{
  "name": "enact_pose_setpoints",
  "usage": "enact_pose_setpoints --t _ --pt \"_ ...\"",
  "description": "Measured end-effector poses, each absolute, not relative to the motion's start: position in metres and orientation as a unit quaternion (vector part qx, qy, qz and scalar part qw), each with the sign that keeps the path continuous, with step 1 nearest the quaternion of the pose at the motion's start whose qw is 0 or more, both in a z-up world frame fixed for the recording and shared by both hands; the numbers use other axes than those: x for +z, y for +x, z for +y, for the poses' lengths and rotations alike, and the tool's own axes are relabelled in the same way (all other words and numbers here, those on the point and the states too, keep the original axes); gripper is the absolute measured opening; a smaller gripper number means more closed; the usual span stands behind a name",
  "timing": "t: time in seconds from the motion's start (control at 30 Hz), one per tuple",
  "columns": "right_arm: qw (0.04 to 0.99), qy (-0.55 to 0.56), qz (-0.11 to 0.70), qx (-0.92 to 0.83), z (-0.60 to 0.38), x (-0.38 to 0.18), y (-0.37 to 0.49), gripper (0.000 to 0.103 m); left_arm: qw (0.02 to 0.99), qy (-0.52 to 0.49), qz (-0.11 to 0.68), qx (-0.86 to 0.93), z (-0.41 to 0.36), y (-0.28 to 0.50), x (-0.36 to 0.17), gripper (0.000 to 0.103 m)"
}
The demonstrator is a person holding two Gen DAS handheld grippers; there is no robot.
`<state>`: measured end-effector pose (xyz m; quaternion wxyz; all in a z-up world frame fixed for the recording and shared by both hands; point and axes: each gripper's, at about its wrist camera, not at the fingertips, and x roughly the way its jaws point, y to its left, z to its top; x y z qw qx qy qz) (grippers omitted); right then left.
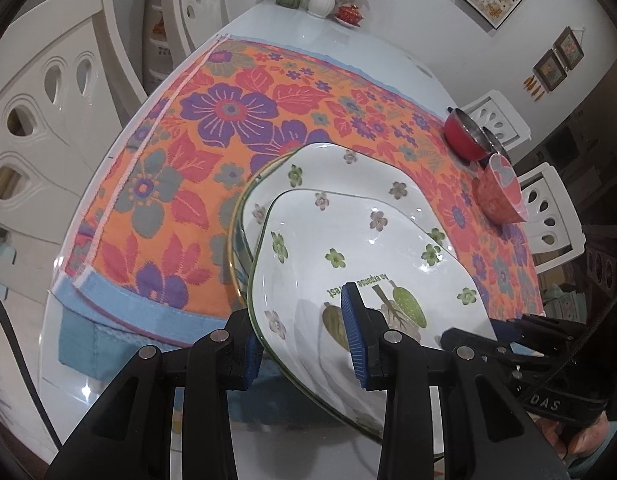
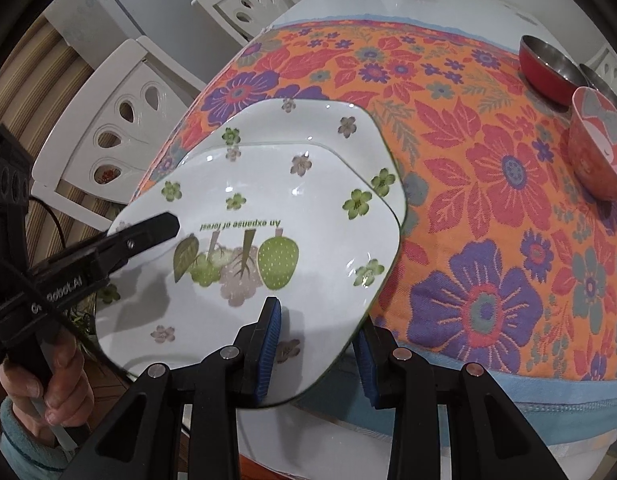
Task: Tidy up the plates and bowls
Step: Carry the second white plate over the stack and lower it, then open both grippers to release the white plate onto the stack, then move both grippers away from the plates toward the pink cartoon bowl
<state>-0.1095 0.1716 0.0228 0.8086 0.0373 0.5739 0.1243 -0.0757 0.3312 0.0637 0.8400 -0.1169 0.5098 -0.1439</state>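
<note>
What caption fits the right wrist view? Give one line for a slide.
Both hand-held grippers, right and left, clamp the upper forest-print plate over a matching plate on the floral cloth.

Upper plate (image 1: pixel 360 248) hides most of the lower plate (image 1: pixel 308 164); only its far rim shows. Steel bowl (image 2: pixel 602 80) at right in the right wrist view is mostly behind the pink bowl (image 2: pixel 600 148). Left gripper's (image 1: pixel 304 336) outer finger sits under the plate rim, part hidden.

The upper plate (image 2: pixel 248 264), held between the right gripper (image 2: pixel 316 344) fingers, bears green print reading "An expanse of forest", upside down. The left gripper (image 1: pixel 304 344), to its left, carries white lettering, only "Robot.AI" legible. A strap (image 1: pixel 548 400) reads "DAS".
</note>
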Motion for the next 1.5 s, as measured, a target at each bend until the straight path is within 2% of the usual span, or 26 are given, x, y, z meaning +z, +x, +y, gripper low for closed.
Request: enact_pose_setpoints --t 0.57,1.0,1.5 --pt "0.806 0.041 0.580 0.114 0.174 0.029 -0.109 0.034 0.838 -0.066 0.528 -0.121 0.332 -0.035 0.065 0.039" --pt "0.817 0.078 0.567 0.072 0.138 0.037 -0.091 0.034 0.836 -0.081 0.529 -0.119 0.330 -0.012 0.066 0.039" --pt "0.803 0.095 0.585 0.056 0.131 0.020 -0.051 0.034 0.832 -0.087 0.531 -0.131 0.328 0.007 0.072 0.039"
